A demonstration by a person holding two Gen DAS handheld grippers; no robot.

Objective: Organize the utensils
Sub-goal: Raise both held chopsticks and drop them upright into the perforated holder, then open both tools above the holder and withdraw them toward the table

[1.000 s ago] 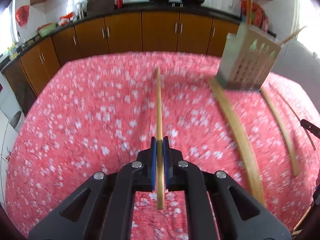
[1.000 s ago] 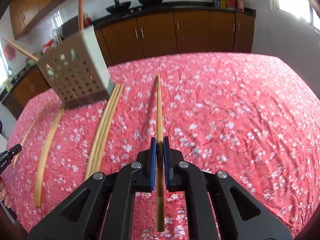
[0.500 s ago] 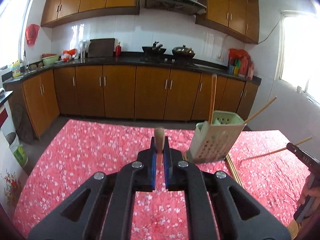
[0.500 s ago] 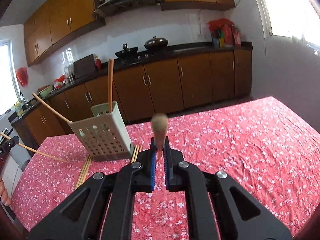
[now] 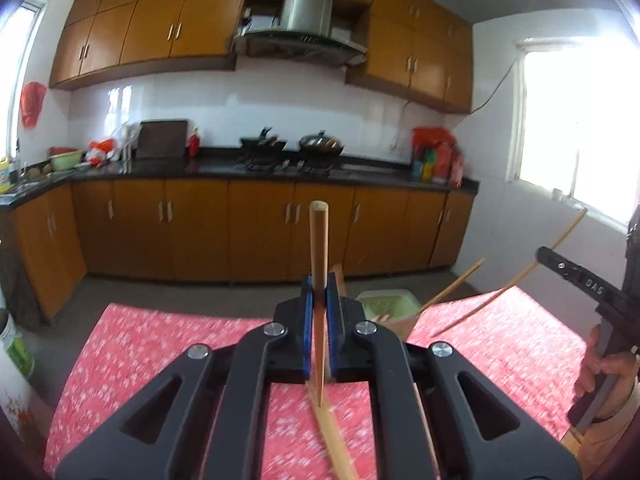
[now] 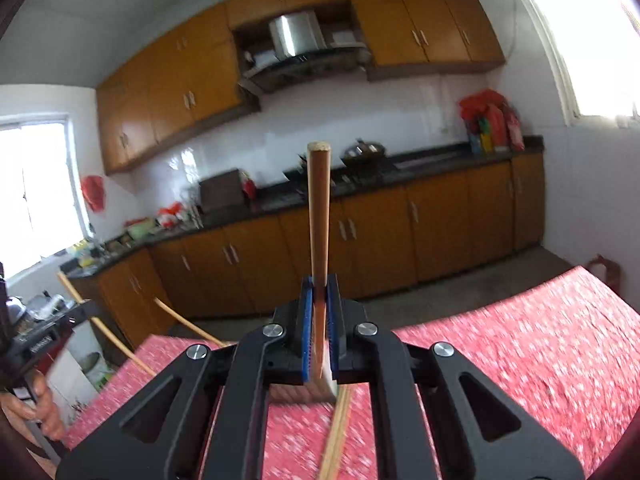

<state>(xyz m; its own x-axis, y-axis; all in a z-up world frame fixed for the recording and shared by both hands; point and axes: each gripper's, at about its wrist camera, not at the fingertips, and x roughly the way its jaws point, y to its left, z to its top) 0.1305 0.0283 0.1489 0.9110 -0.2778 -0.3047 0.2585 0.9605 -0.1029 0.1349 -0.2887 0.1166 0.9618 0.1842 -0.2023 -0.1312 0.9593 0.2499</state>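
**Both claws carry a chopstick upright, ready for the holder**

The left claw (image 5: pixel 319 292) is clenched on a wooden chopstick (image 5: pixel 319 240), pinned between its blue ribbed pads and pointing up past the fingertips. This looks like a carrying pose that keeps the stick steady and lined up for lowering into a slot. Just right of that claw, the pale green plastic utensil holder (image 5: pixel 386 298) shows only its rim above the red floral cloth on the tabletop (image 5: pixel 140 344); thin sticks already lean out of it at a slant. Loose chopsticks (image 5: pixel 334 440) lie flat on the cloth below the claw, blurred, probably waiting their turn.

The right claw (image 6: pixel 320 294) likewise grips a darker, reddish-brown chopstick (image 6: pixel 319 208), round in section with a flat pale end, held upright. More loose sticks (image 6: pixel 336 436) lie beneath it. From this view the holder is hidden behind the claw, so how close it is cannot be told.
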